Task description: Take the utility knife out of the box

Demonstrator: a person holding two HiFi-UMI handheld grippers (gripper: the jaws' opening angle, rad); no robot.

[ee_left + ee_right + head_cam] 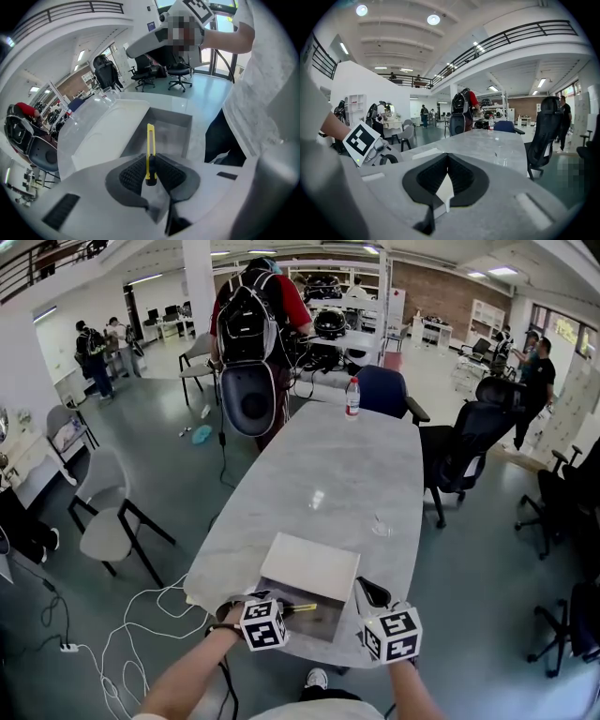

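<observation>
My left gripper point(284, 607) is shut on a yellow utility knife point(302, 607), which it holds just above the open grey box point(323, 626) at the near end of the table. In the left gripper view the knife point(150, 152) stands clamped between the dark pads point(132, 174), its tip over the box's hollow point(176, 133). The box's white lid point(310, 566) lies behind the box. At the box's right side, my right gripper point(367, 592) is shut and empty, its pads point(461, 176) meeting with nothing between them.
On the long grey marble table point(328, 465) stand a water bottle point(352, 397) at the far end and a clear glass point(380, 525) near the right edge. Chairs point(459, 451) ring the table. A person with a backpack point(248, 315) stands beyond. White cables point(131, 634) lie on the floor at the left.
</observation>
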